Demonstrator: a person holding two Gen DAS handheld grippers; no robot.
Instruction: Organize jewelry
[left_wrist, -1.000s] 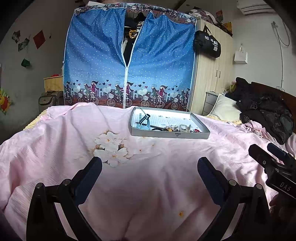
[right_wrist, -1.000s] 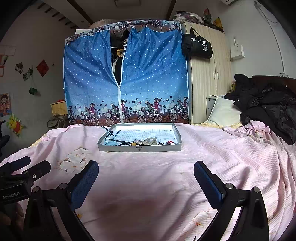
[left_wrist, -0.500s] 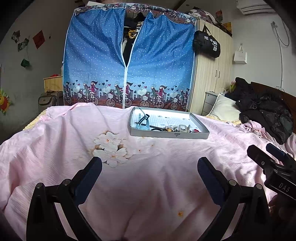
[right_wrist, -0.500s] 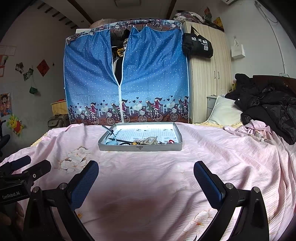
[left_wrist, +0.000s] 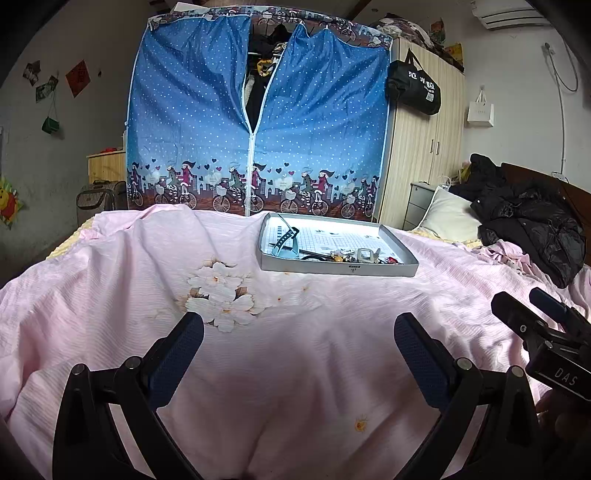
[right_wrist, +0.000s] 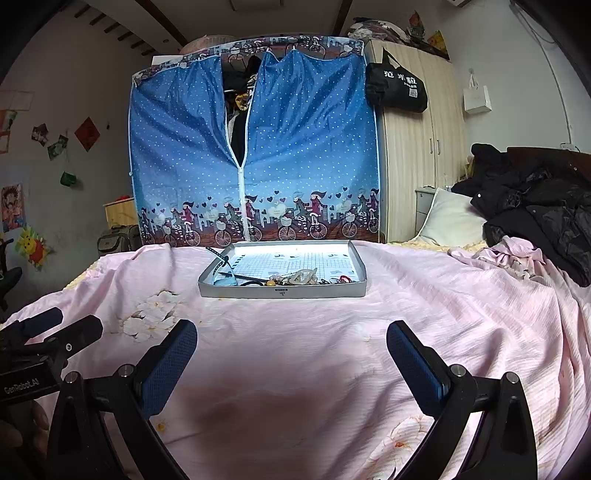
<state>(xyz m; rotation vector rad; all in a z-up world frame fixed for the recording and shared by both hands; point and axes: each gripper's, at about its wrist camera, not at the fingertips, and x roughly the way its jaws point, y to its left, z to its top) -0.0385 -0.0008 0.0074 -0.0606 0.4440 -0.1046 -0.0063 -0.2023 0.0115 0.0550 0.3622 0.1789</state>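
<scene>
Both my left gripper (left_wrist: 298, 341) and right gripper (right_wrist: 291, 349) gaped empty, well short of the shallow grey cardboard tray (right_wrist: 282, 292); its tangled jewelry heap (right_wrist: 295, 278) risked snagging together.

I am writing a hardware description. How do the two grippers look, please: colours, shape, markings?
Both are alike: the left gripper and the right gripper have black angular frames with silver bolts and blue textured pads. Seen from the other camera, the left body reads "GenRobot.AI" and the right one "DAS". No cables or sleeves are visible.
</scene>
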